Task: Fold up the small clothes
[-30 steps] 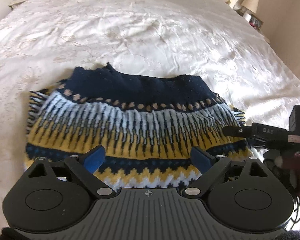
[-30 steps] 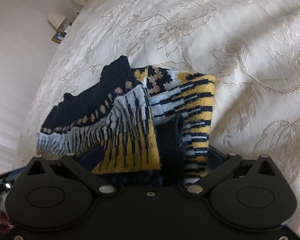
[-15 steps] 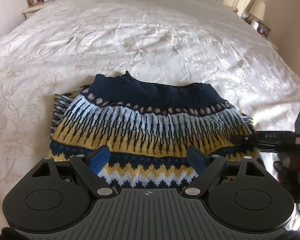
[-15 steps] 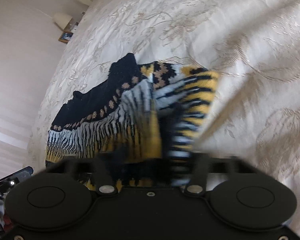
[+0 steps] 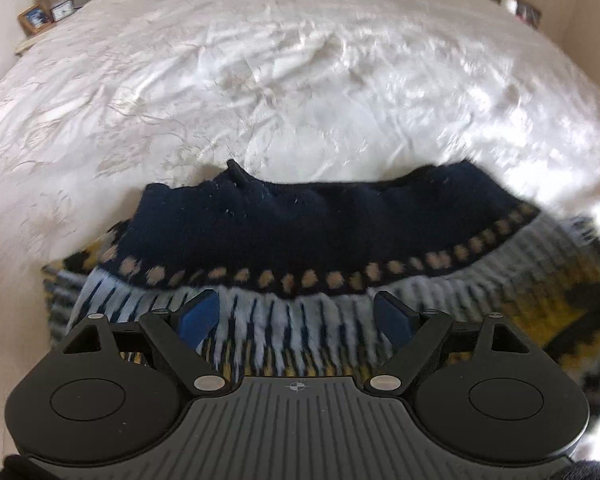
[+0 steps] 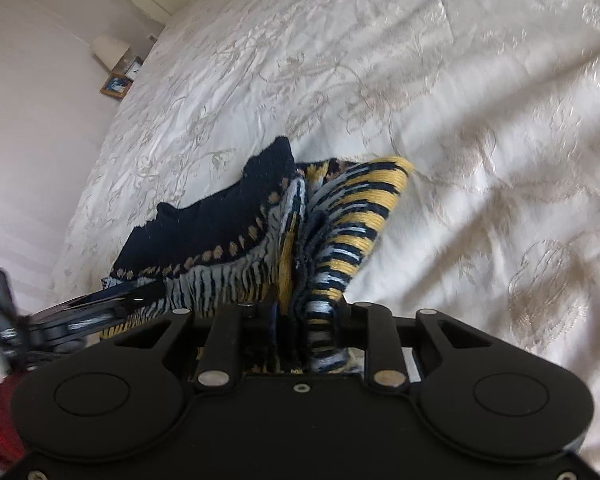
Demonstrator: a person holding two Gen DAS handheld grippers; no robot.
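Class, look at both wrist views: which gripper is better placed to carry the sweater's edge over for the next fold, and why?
Right. The right gripper is shut on a bunched edge of the patterned knit sweater, its jaws having just been closing. The left gripper hovers open over the sweater, gripping nothing.

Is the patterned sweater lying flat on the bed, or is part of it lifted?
Partly lifted: the right claw pinches the patterned sweater, raising that edge off the bedspread.

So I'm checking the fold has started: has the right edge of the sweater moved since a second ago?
Yes. The right gripper has closed on the sweater edge, lifting it off the bedspread.
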